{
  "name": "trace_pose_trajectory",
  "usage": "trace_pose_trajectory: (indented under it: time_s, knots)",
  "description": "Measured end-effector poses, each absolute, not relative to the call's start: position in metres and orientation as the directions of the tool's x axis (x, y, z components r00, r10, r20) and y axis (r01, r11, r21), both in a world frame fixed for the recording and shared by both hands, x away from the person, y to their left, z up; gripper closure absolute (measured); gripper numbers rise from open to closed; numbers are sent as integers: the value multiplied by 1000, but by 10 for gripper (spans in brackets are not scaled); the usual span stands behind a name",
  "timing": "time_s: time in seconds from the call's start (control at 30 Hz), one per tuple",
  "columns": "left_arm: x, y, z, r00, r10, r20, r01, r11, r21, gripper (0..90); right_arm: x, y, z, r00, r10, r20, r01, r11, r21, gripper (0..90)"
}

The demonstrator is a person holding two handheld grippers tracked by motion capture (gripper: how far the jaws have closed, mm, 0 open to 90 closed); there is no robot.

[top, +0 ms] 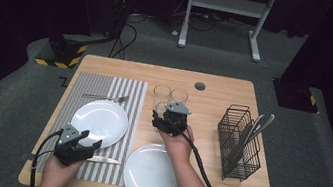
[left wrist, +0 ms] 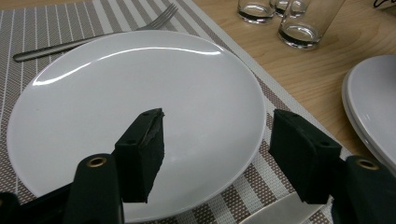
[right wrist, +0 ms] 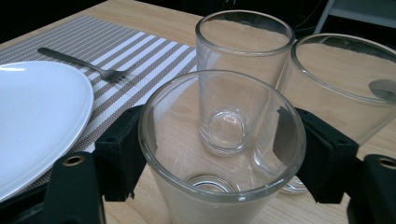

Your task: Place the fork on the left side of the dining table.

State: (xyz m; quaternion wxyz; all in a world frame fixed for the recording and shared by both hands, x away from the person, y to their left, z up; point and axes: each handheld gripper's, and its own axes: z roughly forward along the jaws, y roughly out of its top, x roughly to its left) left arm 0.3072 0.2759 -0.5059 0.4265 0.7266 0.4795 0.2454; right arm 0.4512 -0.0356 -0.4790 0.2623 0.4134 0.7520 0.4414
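Three clear glasses stand grouped at the table's middle. My right gripper (top: 163, 116) (right wrist: 219, 156) has a pad pressed on each side of the nearest glass (top: 161, 107) (right wrist: 187, 205); the other two glasses (right wrist: 243, 56) (right wrist: 345, 84) stand just behind it. My left gripper (top: 89, 144) (left wrist: 219, 135) is open and holds nothing, hovering over the near rim of a white plate (top: 99, 122) (left wrist: 130, 93) on a striped placemat (top: 128, 97). A knife (top: 103, 159) (left wrist: 275, 214) lies on the mat below that plate, and a fork (top: 105, 97) (left wrist: 93, 39) lies beyond it.
A second white plate (top: 151, 174) (left wrist: 373, 102) sits on bare wood near the front edge, right of the mat. A black wire basket (top: 240, 140) holding cutlery stands at the right. A small grey disc (top: 200, 86) is set into the tabletop at the back.
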Motion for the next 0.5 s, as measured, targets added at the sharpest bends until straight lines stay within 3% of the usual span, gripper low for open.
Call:
trace_pose_trajectory:
  time_s: [0.5]
  knots:
    - [307, 275, -506, 421, 906, -48, 488, -182, 854, 356, 452, -36, -480, -522, 852, -27, 386, 265, 884, 283]
